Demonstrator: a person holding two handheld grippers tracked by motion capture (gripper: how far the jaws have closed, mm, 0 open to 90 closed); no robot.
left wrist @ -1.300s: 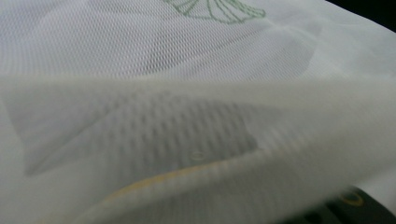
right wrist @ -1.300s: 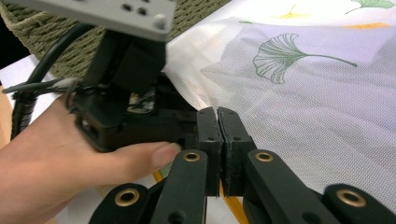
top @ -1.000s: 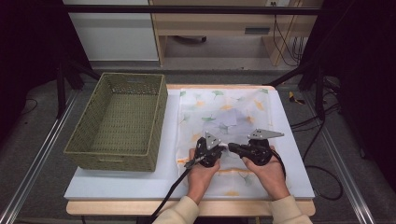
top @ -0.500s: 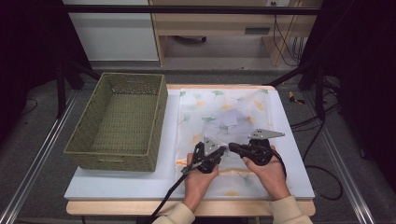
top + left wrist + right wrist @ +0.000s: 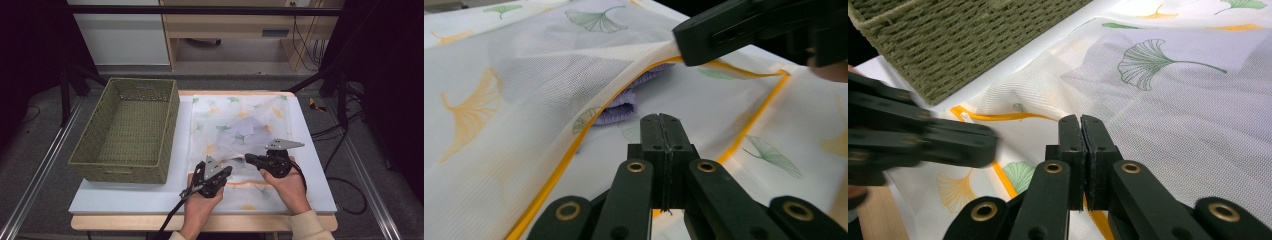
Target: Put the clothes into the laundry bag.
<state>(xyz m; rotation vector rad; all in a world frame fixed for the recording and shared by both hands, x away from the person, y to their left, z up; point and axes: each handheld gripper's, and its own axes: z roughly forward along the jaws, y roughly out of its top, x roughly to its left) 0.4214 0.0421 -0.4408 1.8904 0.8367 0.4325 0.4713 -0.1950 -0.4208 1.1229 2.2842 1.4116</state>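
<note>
Over the bench [image 5: 125,202], seen from the high view, a mesh laundry bag [image 5: 240,125] printed with ginkgo leaves lies flat at the 3 o'clock side of a woven basket [image 5: 127,130], and both tools work its near, orange-trimmed edge: the left tool [image 5: 226,172] at about 7 o'clock of the bag, the right tool [image 5: 248,159] just beside it, at 1 o'clock from it. Along the left gripper view, the left tool [image 5: 663,120] has its jaws pressed together, apparently pinching the lower layer at the orange trim [image 5: 569,155], while the other tool at 1 o'clock lifts the upper layer, showing a purple cloth [image 5: 621,107] inside the mouth. Along the right gripper view, the right tool [image 5: 1081,122] is likewise clamped shut on mesh, with the basket wall [image 5: 963,40] at 10 o'clock. I judge the step to be spreading the bag's opening; next, the layers need pulling farther apart so the purple cloth can be reached.
</note>
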